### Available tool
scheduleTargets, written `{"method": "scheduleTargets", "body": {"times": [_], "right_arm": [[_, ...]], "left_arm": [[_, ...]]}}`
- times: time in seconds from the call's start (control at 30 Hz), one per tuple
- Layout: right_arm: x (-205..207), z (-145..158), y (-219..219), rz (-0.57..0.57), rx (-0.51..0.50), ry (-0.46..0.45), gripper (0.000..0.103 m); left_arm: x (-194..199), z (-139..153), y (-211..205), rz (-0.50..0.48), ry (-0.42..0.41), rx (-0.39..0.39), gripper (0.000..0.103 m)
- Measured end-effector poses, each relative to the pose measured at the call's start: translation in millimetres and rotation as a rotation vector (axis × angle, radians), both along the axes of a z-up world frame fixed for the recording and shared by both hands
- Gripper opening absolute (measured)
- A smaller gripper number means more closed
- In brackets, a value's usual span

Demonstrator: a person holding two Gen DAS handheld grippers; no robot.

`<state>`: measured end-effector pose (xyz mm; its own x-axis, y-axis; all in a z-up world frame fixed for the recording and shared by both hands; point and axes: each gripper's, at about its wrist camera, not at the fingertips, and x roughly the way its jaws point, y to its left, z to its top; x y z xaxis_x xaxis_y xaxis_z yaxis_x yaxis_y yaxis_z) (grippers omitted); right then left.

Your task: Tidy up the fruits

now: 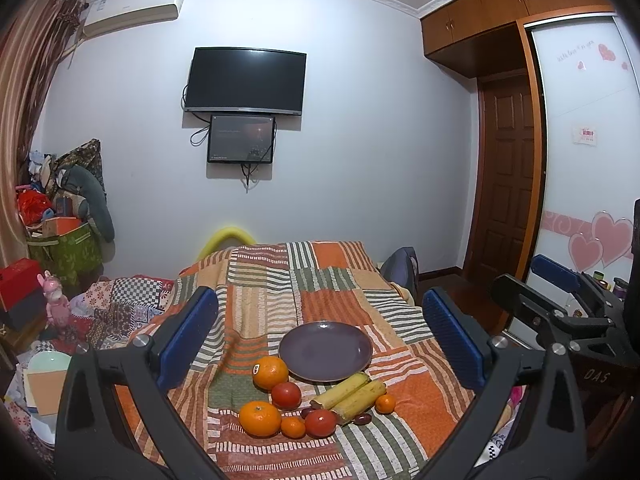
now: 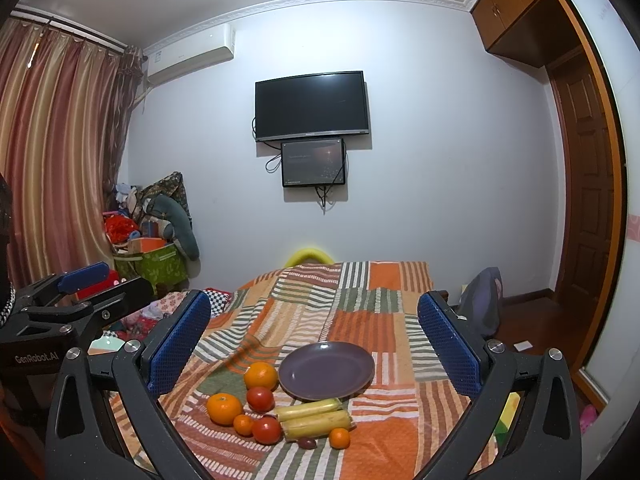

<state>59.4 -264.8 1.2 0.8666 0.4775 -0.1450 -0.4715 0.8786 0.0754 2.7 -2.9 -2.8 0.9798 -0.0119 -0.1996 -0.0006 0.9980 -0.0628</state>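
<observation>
An empty purple plate (image 1: 325, 350) (image 2: 326, 370) lies on a striped patchwork cloth (image 1: 264, 300) (image 2: 368, 320). In front of it lie two large oranges (image 1: 270, 372) (image 1: 260, 418), two tomatoes (image 1: 286, 395) (image 1: 320, 422), two small tangerines (image 1: 293, 427) (image 1: 385, 404), two yellow sugarcane pieces (image 1: 349, 394) (image 2: 316, 418) and small dark dates (image 1: 363, 419). My left gripper (image 1: 320, 336) is open and empty, held above and behind the fruit. My right gripper (image 2: 314, 344) is open and empty, likewise above the fruit, and also shows at the right of the left wrist view (image 1: 560, 304).
A wall with a TV (image 1: 245, 80) stands behind the bed. Piled boxes and bags (image 1: 60, 232) and curtains (image 2: 60, 152) are at the left. A wooden door (image 1: 506, 176) and wardrobe (image 1: 588, 120) are at the right. A bag (image 2: 482, 300) sits beside the bed.
</observation>
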Motion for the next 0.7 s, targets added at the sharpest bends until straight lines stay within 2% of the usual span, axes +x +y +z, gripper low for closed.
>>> {"method": "scheduleTargets", "body": {"times": [0.7], "right_arm": [[-0.7, 1.3, 1.3, 0.004, 0.008, 0.002, 0.103]], "left_arm": [[-0.1, -2.6, -1.4, 0.003, -0.001, 0.008, 0.103]]}}
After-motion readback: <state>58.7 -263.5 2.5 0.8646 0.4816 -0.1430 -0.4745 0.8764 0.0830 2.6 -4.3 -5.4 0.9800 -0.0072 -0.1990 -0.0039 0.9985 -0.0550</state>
